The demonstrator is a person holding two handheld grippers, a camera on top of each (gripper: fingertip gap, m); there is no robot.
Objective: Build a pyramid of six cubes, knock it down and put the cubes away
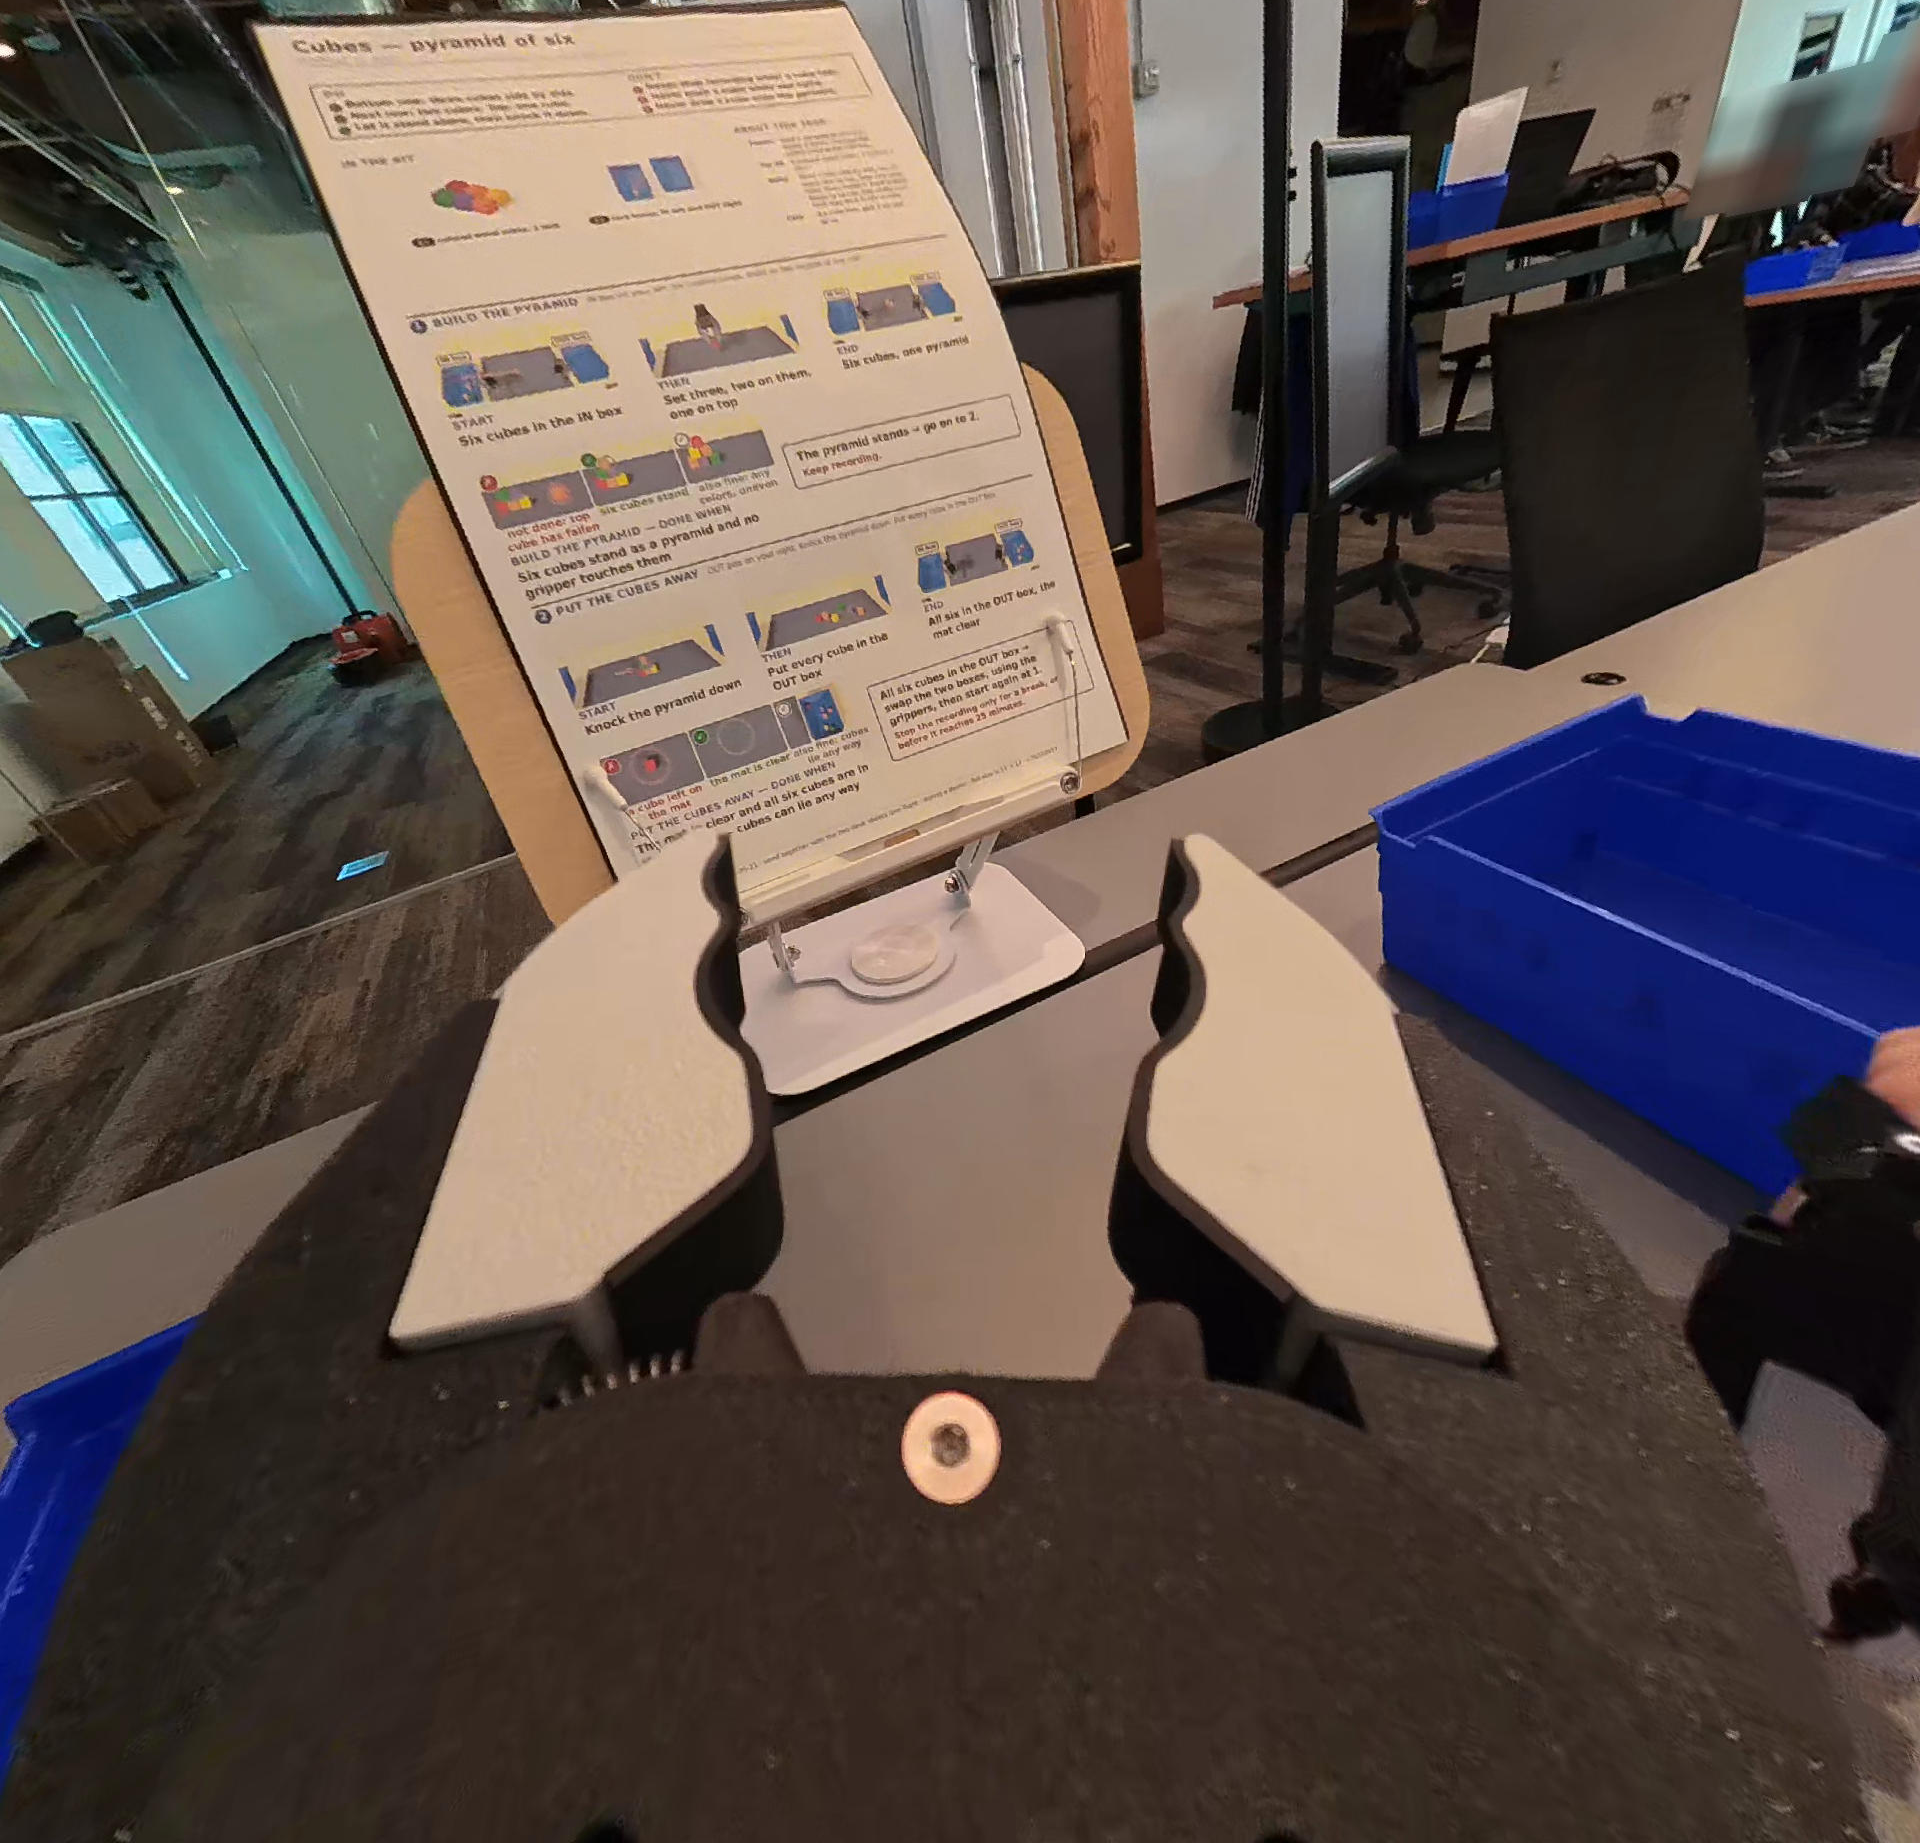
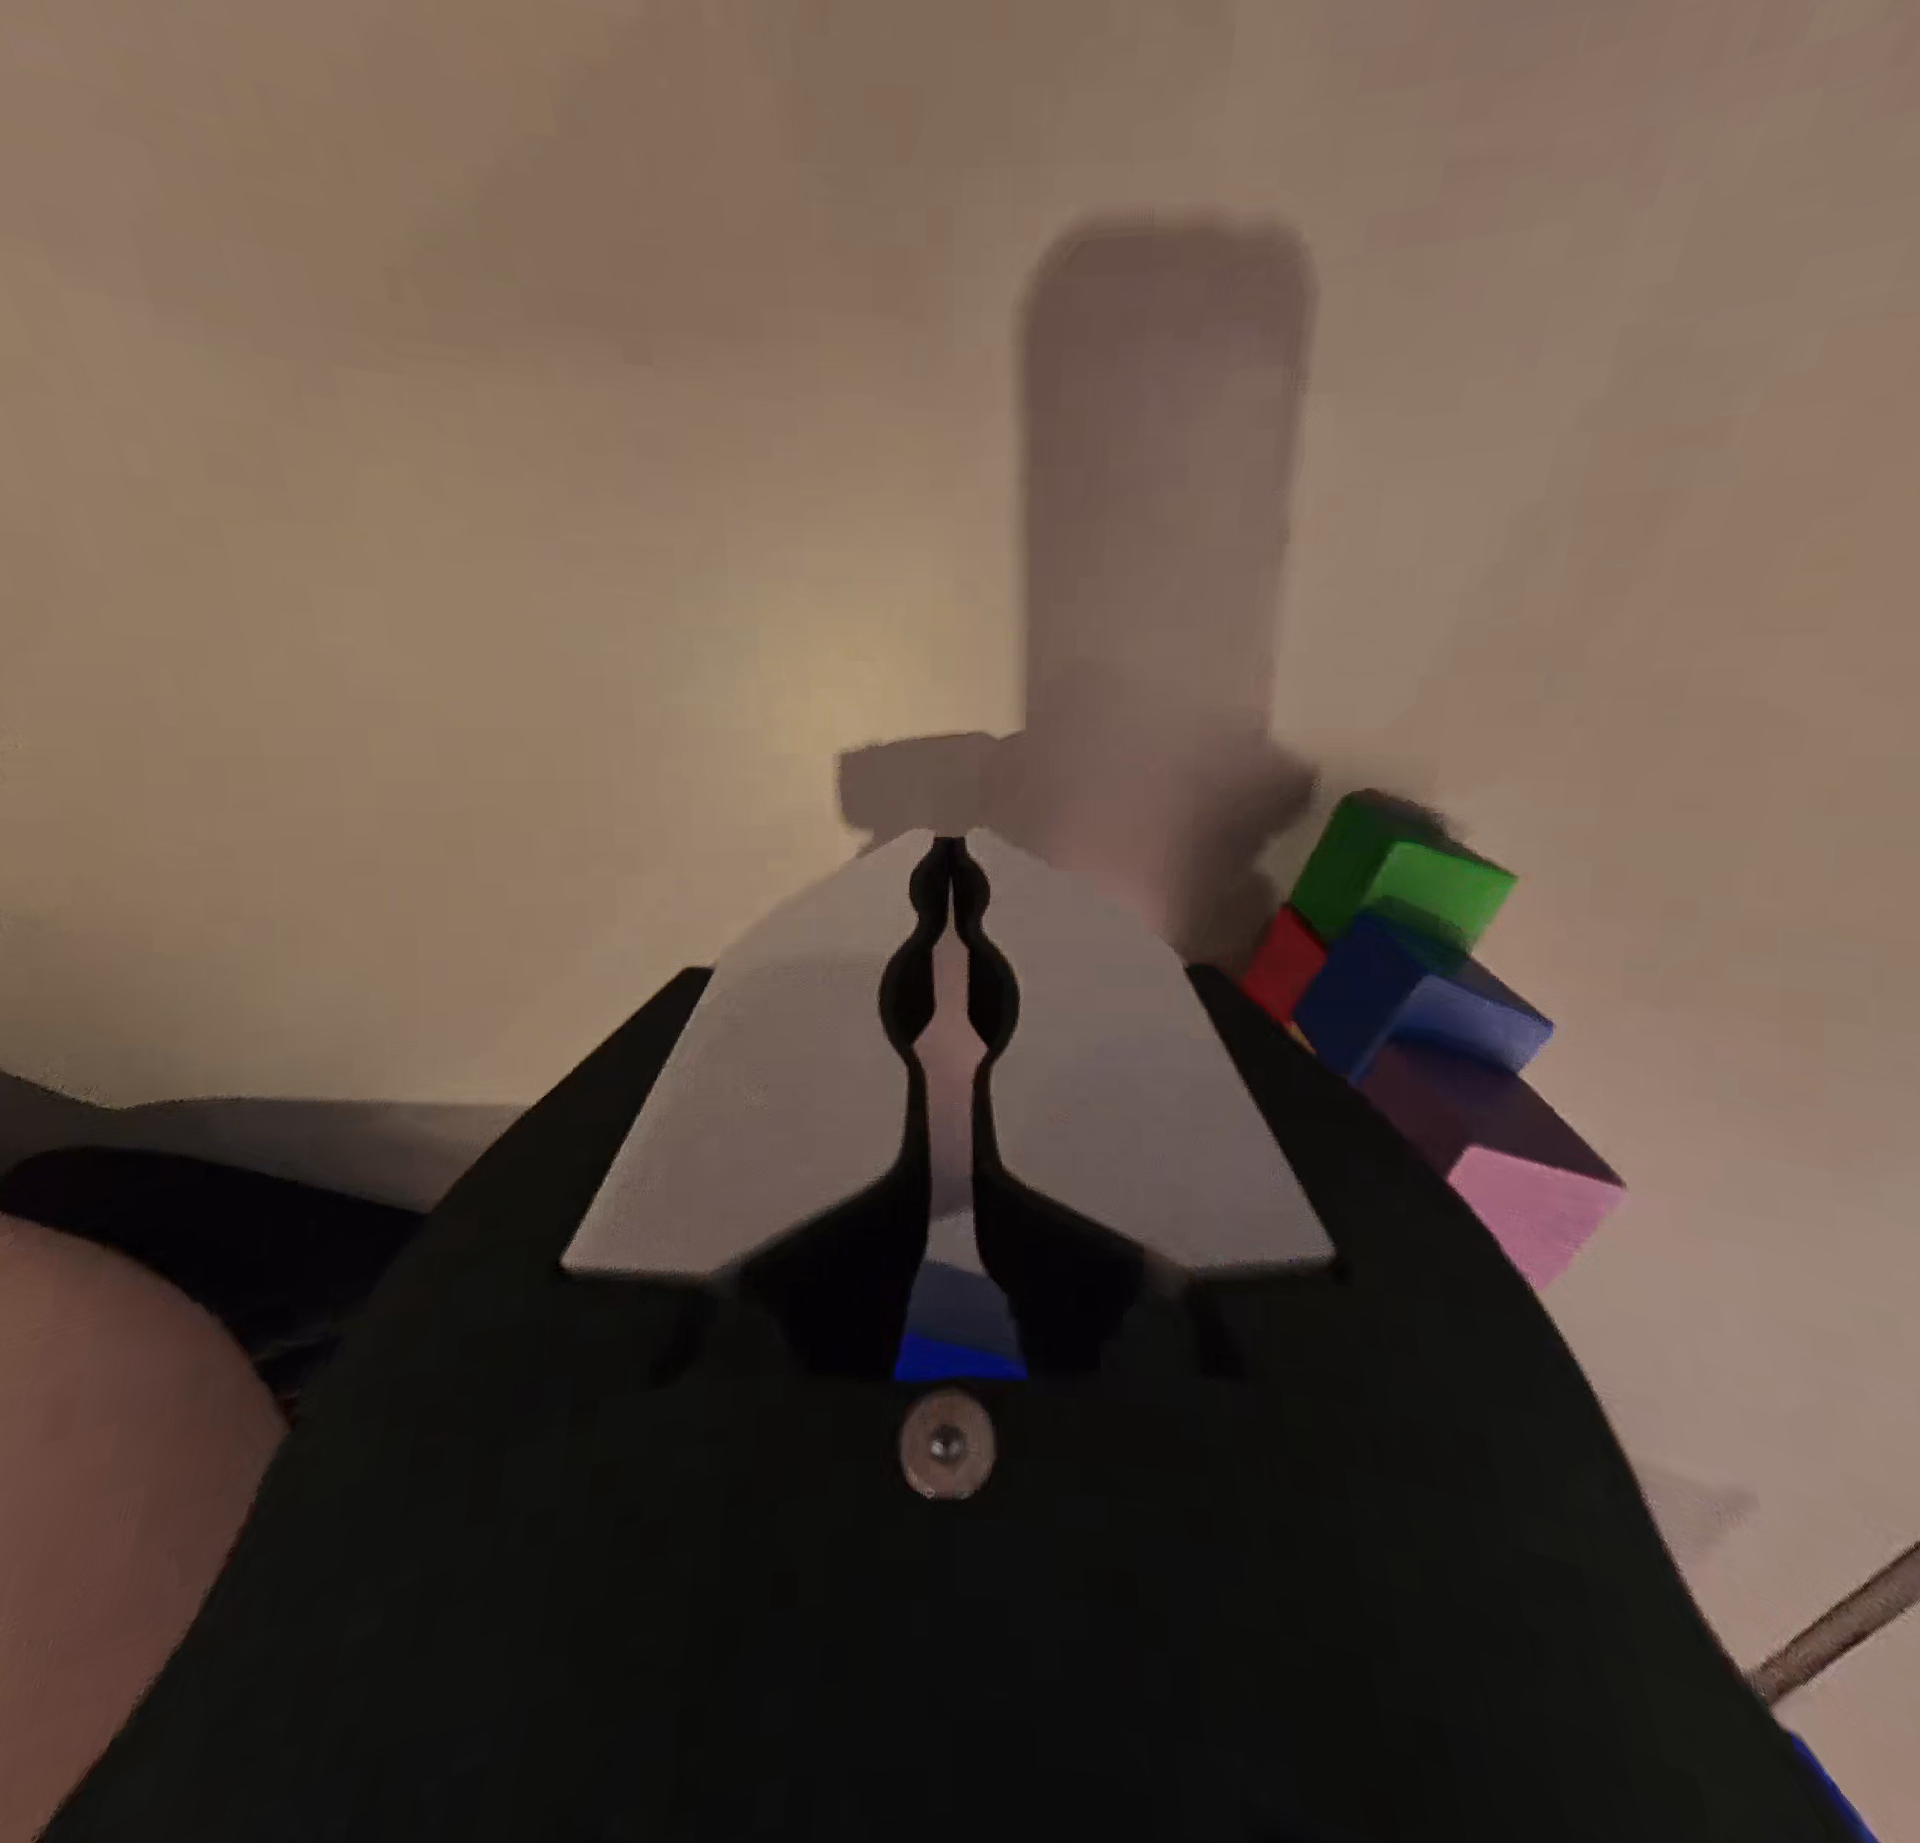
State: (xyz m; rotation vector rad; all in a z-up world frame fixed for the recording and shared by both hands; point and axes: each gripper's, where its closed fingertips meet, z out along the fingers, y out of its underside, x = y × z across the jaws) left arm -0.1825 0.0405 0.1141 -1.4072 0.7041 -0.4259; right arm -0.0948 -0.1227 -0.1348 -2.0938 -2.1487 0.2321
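Your left gripper (image 1: pixel 951 972) is waiting with fingers spread, holding nothing. Your right gripper (image 2: pixel 948 848) is pressing its fingers together, empty, beside the piled cubes (image 2: pixel 1423 1004). The blue box (image 1: pixel 1621 920) is looking empty, so maybe nothing is put away yet.

The left wrist view looks level over the table (image 1: pixel 1714 630), toward a far sheet (image 1: pixel 665 422). The right wrist view looks close down at cubes (image 2: pixel 1413 1004). They share nothing clear.
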